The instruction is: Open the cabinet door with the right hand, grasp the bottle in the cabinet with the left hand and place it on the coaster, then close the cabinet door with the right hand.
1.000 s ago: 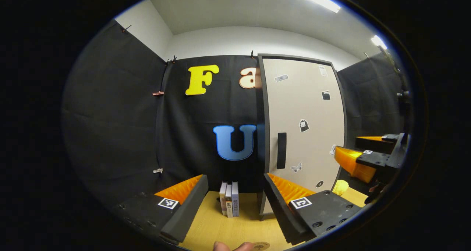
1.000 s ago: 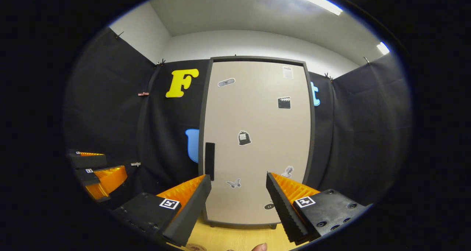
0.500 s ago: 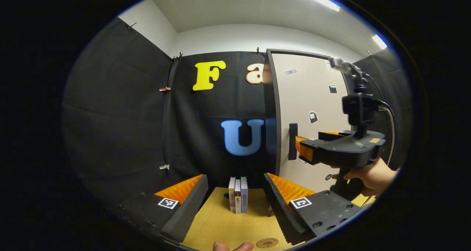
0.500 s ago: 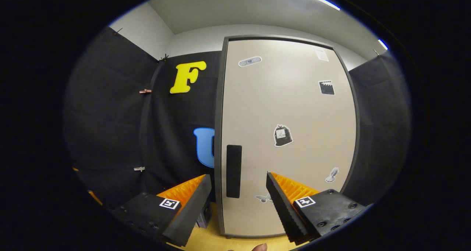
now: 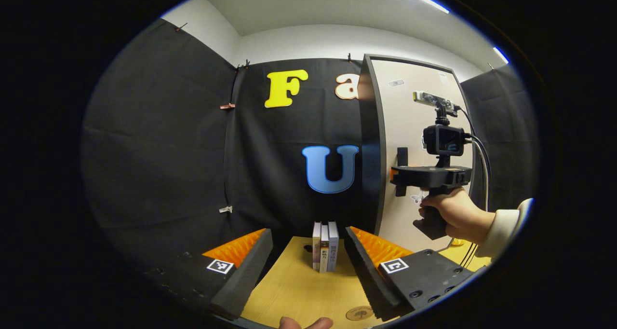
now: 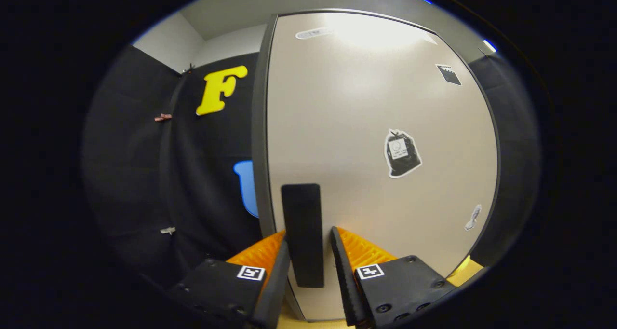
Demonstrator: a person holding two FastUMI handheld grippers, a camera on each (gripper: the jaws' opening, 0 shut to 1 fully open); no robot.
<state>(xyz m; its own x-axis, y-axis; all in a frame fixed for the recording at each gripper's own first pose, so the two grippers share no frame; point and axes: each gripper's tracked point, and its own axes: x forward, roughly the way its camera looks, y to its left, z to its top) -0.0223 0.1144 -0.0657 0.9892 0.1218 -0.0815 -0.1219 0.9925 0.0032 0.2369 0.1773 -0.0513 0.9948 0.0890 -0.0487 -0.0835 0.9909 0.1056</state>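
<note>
Since 0.5 s ago the right gripper (image 6: 308, 266) has closed in on the cabinet door (image 6: 366, 126): the handle (image 6: 301, 232), which sat above and between wide-spread fingers, now sits between them, and the fingers have narrowed around it. In the right gripper view the handle's lower half is flanked on both sides; whether both pads actually press on it I cannot tell, since a thin gap may remain on the right side. The left gripper view has panned a bit too; the books (image 5: 325, 253) sit closer to frame centre.

In the left gripper view the right gripper (image 5: 396, 180) is at the handle (image 5: 401, 169), held by a hand (image 5: 450, 214) with a pale sleeve (image 5: 503, 225); a camera is mounted on top of it, cables trailing down.

Door is shut, flush in its dark frame, stickers on its face. The bottle is behind it, out of sight.

Left gripper (image 5: 308, 252) hangs low over the table (image 5: 294, 290), fingers spread wide, holding nothing. Books stand upright between the fingertips, farther back, near the cabinet's left edge. The coaster (image 5: 358, 313), a round disc, lies on the table at the bottom, just beside the right finger.
</note>
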